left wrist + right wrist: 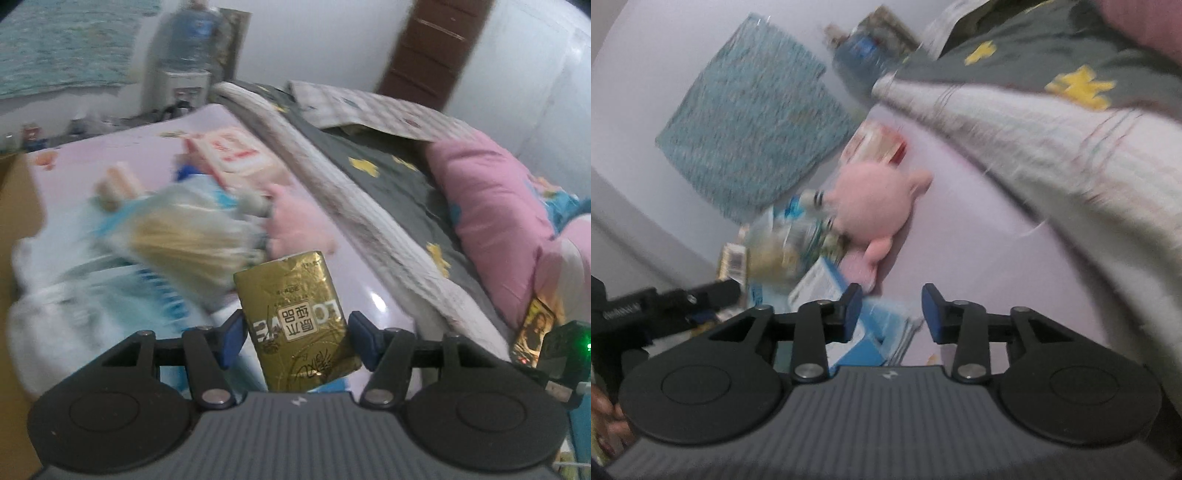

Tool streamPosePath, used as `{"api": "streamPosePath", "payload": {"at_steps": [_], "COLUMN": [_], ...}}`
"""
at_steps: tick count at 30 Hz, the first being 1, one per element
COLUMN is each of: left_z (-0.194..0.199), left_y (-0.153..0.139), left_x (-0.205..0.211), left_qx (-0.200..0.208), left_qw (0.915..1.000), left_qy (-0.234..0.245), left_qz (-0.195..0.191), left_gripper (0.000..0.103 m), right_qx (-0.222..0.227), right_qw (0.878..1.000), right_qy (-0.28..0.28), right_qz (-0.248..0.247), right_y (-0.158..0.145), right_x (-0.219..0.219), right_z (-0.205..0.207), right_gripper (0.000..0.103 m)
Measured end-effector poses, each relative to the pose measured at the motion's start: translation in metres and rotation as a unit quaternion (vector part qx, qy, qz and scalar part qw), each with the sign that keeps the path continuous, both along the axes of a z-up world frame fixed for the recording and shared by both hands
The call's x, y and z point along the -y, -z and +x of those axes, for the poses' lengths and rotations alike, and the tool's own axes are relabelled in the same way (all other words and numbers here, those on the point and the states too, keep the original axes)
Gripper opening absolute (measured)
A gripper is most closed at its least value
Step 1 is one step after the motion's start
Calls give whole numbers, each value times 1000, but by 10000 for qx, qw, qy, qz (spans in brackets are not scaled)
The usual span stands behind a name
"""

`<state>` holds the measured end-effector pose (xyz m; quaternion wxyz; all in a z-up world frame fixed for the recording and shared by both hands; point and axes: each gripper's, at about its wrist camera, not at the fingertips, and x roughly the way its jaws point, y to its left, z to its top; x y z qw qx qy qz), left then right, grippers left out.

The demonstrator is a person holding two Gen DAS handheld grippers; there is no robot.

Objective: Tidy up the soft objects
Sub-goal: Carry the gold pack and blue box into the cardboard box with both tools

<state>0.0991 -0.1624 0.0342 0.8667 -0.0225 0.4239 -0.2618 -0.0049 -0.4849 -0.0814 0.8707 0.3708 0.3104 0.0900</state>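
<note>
My left gripper (295,338) is clamped on the gold tissue pack (295,325), lifted in front of me, I think to carry it to a tidy place. Its label shows "原木" and "纯品". My right gripper (892,314) is apart and empty; the pink plush toy (875,206) lies ahead.

We see our left gripper (295,338) as a ribbed grey body with a small pale logo at its twelve o'clock edge. Two round black discs flank it at nine and three o'clock. Black linkage arms with silver screw heads carry blue pads (232,338). Our right gripper (891,314) has the same grey ribbing, black discs, silver screws and blue pads (854,308). A bare hand (607,421) shows at eight o'clock.
</note>
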Motion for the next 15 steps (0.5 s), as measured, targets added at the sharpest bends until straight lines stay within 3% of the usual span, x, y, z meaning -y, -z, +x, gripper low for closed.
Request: {"api": "streamPosePath", "payload": {"at_steps": [5,7,10,15], "left_z": [-5,-8,-10,-20], "left_y": [2,4,5,4], "left_x": [-30,-41,-53,-70], "left_qx": [-87,-118,-106,-73], "left_qw": [9995,9991,9986,9981], "left_qy": [-310,-399,-508,-595], "left_qz": [-8,-32,-76,-125], "left_gripper": [61,61,61,61], "right_qx": [7,79,203,364], "right_qw": [9966,9919,9788,9471], "right_qy": [-636,-896,-1337,-1893], "right_qz": [-530,-899,-1538,-2568], "right_y": [-8,-12,-17,-20], "right_x": [-38,-54,-78,-120], "right_z": [19,28,42,56], "right_gripper": [61,78,84,86]}}
